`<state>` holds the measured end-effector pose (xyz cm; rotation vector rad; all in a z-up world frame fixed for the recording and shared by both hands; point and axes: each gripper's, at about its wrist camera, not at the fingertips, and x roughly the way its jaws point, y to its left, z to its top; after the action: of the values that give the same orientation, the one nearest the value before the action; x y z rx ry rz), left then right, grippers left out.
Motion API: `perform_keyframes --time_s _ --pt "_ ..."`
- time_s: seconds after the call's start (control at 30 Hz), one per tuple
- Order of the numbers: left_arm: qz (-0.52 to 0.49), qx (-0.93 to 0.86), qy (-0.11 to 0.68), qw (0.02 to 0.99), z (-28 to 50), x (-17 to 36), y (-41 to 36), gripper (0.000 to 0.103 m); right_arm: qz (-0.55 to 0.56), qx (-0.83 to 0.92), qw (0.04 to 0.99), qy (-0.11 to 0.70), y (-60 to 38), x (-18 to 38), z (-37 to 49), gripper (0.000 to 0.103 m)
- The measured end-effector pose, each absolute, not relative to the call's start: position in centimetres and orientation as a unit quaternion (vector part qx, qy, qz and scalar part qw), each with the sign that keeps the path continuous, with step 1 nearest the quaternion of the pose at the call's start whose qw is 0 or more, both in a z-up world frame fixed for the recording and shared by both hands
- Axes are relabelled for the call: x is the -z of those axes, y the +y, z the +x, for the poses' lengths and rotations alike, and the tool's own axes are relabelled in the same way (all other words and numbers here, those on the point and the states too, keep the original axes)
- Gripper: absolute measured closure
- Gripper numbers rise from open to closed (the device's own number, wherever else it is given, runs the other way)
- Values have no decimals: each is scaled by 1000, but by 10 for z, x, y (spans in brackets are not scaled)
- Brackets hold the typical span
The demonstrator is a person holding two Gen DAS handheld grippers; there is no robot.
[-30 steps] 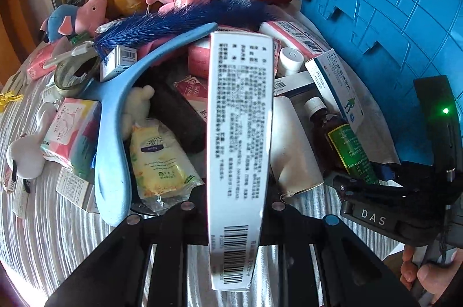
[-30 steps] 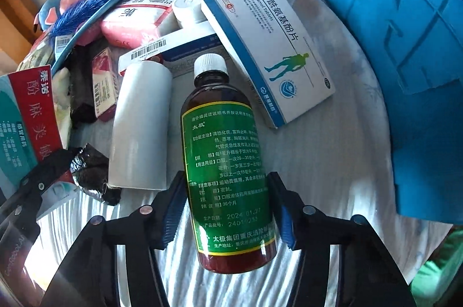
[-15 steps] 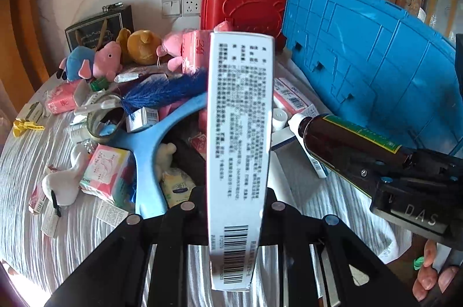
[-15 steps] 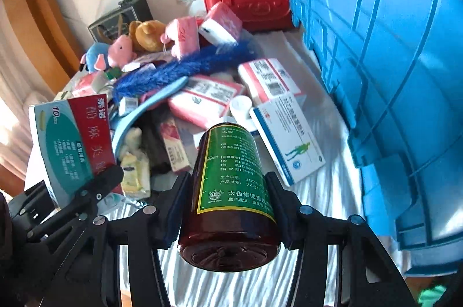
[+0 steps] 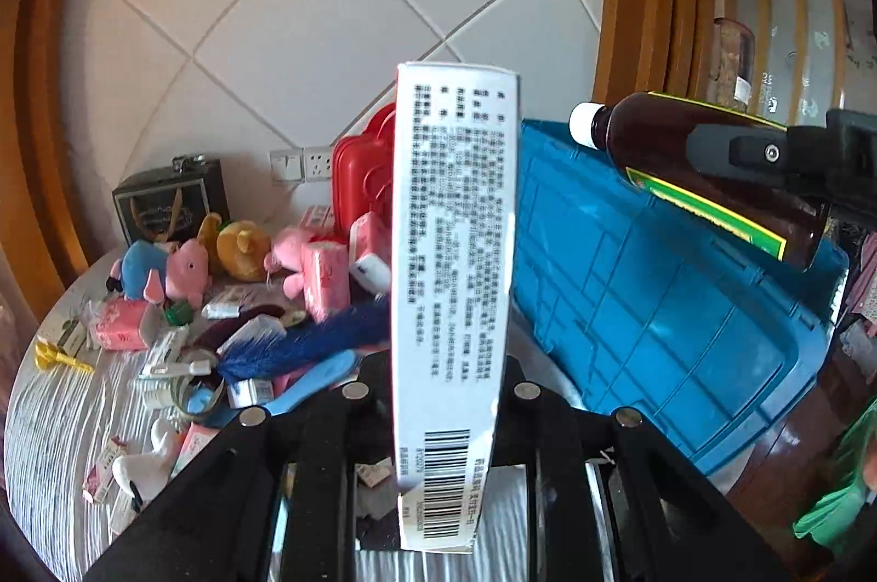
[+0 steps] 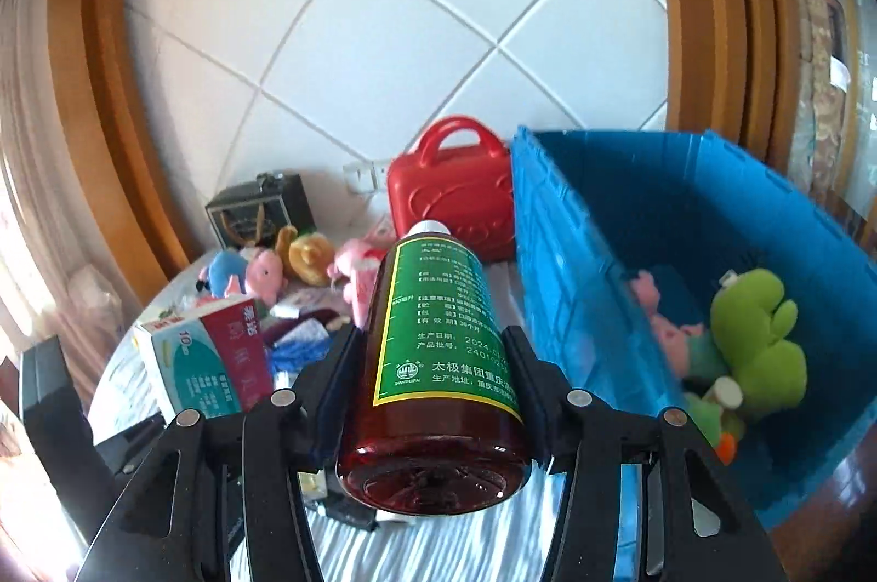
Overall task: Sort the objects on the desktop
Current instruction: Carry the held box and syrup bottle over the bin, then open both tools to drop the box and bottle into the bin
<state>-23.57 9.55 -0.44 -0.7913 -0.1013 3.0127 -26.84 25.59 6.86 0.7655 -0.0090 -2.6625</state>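
Note:
My left gripper (image 5: 446,376) is shut on a white medicine box (image 5: 452,286) with a barcode, held edge-up well above the table. The box also shows in the right wrist view (image 6: 205,357), at the left. My right gripper (image 6: 430,352) is shut on a brown syrup bottle (image 6: 438,363) with a green label and white cap, raised beside the blue crate (image 6: 581,286). The bottle also shows in the left wrist view (image 5: 690,165), above the crate (image 5: 647,302).
The crate holds a green plush (image 6: 759,341) and a pink plush (image 6: 666,324). A red case (image 6: 457,193) stands behind the crate's corner. Plush toys (image 5: 175,267), a blue feather duster (image 5: 307,343), tissue packs and small boxes litter the striped tablecloth (image 5: 55,423).
Both grippers have risen high above the table with their loads. The bottle came up off the cloth and now hangs level with the crate's rim. The crate's inside has come into view.

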Motion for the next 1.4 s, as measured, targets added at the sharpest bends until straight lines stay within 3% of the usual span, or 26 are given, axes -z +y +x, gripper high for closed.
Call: perform_keyframes --time_s 0.23,0.4,0.6,0.8,1.17,1.2,1.27,1.3,1.4 --pt "-234 -970 -40 61 -293 -77 188 85 228 960 160 27 368 -135 -303 52" --pt "-317 -939 -80 106 -373 -112 276 85 284 946 142 61 447 -127 -381 52" --pt "-491 -865 -61 79 -462 -50 359 85 435 882 157 92 502 -48 -472 52" --pt "-619 -783 -44 46 -489 32 383 85 549 806 200 101 522 17 -506 52" --pt "-613 -789 -12 28 -486 39 388 84 539 799 219 153 509 25 -517 51" --pt "-611 -791 -9 26 -484 38 387 82 534 802 216 160 505 21 -516 47" --pt "-607 -794 -11 22 -480 35 385 63 520 810 210 173 502 14 -513 28" --pt "-602 -798 -11 18 -478 33 384 61 511 814 206 182 501 10 -510 21" --pt "-596 -802 -19 16 -471 29 380 53 499 822 204 183 502 1 -503 16"
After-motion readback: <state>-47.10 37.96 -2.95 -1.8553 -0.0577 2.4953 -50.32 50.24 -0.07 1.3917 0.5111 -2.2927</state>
